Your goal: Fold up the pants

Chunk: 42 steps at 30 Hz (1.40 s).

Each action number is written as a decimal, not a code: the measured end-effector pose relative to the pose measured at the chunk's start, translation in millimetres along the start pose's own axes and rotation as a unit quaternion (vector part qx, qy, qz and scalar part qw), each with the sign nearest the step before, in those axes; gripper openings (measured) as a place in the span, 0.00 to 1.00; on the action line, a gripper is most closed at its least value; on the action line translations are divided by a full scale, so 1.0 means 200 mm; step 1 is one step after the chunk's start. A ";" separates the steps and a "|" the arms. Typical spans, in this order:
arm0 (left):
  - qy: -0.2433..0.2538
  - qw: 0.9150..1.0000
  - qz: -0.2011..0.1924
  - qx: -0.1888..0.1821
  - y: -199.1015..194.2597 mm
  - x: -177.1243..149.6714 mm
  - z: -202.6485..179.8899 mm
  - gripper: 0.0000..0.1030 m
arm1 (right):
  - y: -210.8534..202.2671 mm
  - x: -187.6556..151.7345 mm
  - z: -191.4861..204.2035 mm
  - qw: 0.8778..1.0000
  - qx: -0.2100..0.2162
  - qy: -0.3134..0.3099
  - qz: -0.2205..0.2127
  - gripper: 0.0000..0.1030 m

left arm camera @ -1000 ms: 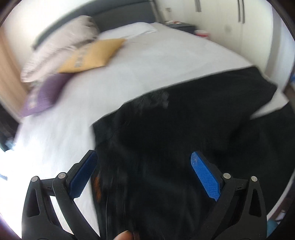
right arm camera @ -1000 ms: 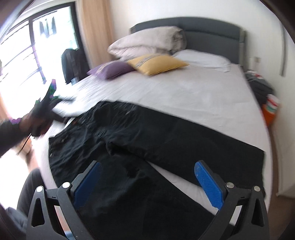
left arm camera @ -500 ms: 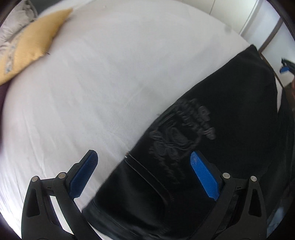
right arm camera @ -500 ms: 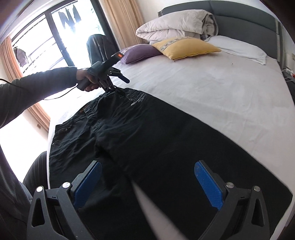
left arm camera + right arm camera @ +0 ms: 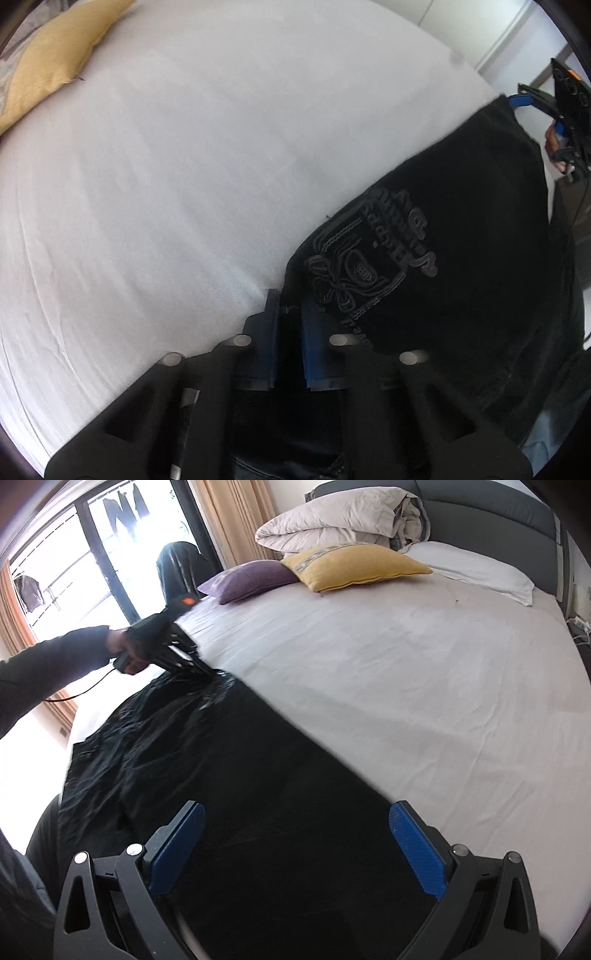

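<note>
Black pants point(image 5: 277, 794) lie spread across the near side of a white bed point(image 5: 406, 664). In the left wrist view the pants point(image 5: 461, 240) show a stitched emblem point(image 5: 369, 266). My left gripper point(image 5: 290, 299) points steeply down at their edge beside that emblem; its jaws are closing, and the blue pads pinch the black fabric between them. The right wrist view shows the same left gripper point(image 5: 207, 674) at the far corner of the pants. My right gripper point(image 5: 297, 812) hovers open over a trouser leg with nothing gripped; it also appears as the right gripper point(image 5: 535, 110) past the leg's far end.
A yellow cushion point(image 5: 351, 566), a purple cushion point(image 5: 251, 578) and a folded duvet point(image 5: 343, 520) lie by the grey headboard. A dark sleeve point(image 5: 48, 664) reaches in from the window side. White sheet point(image 5: 184, 184) stretches beyond the pants.
My left gripper came down onto the pants' edge and closed on the fabric. The right gripper moved lower and closer over the trouser leg, still open.
</note>
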<state>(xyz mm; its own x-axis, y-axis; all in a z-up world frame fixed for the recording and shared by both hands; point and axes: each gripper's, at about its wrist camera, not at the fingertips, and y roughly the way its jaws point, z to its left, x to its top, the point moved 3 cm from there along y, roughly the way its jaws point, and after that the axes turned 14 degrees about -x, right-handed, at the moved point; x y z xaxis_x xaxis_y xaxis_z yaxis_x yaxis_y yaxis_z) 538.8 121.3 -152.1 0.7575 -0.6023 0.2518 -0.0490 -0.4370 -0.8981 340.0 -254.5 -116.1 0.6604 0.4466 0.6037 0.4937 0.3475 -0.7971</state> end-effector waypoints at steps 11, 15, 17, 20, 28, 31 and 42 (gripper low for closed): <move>0.087 0.985 -0.062 0.134 -0.04 -0.24 -0.40 0.06 | 0.26 0.04 -0.13 0.995 -0.046 -0.044 0.073 0.80; 0.110 0.976 -0.100 0.160 -0.10 -0.40 -0.55 0.06 | 0.30 0.02 -0.17 0.992 -0.059 -0.062 0.093 0.73; 0.122 0.970 -0.118 0.175 -0.11 -0.43 -0.62 0.06 | 0.29 0.04 -0.19 0.992 -0.058 -0.068 0.085 0.71; 0.134 0.962 -0.136 0.195 -0.15 -0.54 -0.71 0.06 | 0.33 0.05 -0.16 0.991 -0.050 -0.084 0.095 0.68; 0.136 0.957 -0.156 0.205 -0.17 -0.48 -0.68 0.06 | 0.37 0.08 -0.06 0.977 -0.057 -0.152 0.142 0.13; 0.136 0.954 -0.168 0.210 -0.22 -0.50 -0.73 0.06 | 0.35 0.08 -0.01 0.969 -0.083 -0.177 0.148 0.06; 0.138 0.939 -0.223 0.224 -0.54 -0.70 -1.10 0.06 | -0.27 0.12 0.31 0.954 -0.190 -0.225 0.054 0.04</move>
<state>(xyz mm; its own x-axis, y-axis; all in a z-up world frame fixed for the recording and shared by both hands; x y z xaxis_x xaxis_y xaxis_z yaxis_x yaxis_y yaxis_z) 294.2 106.5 -10.4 0.4366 -0.6032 0.6674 0.5582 -0.4002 -0.7269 294.3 -211.8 -58.0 0.4511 0.8013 0.3929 0.6622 -0.0054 -0.7493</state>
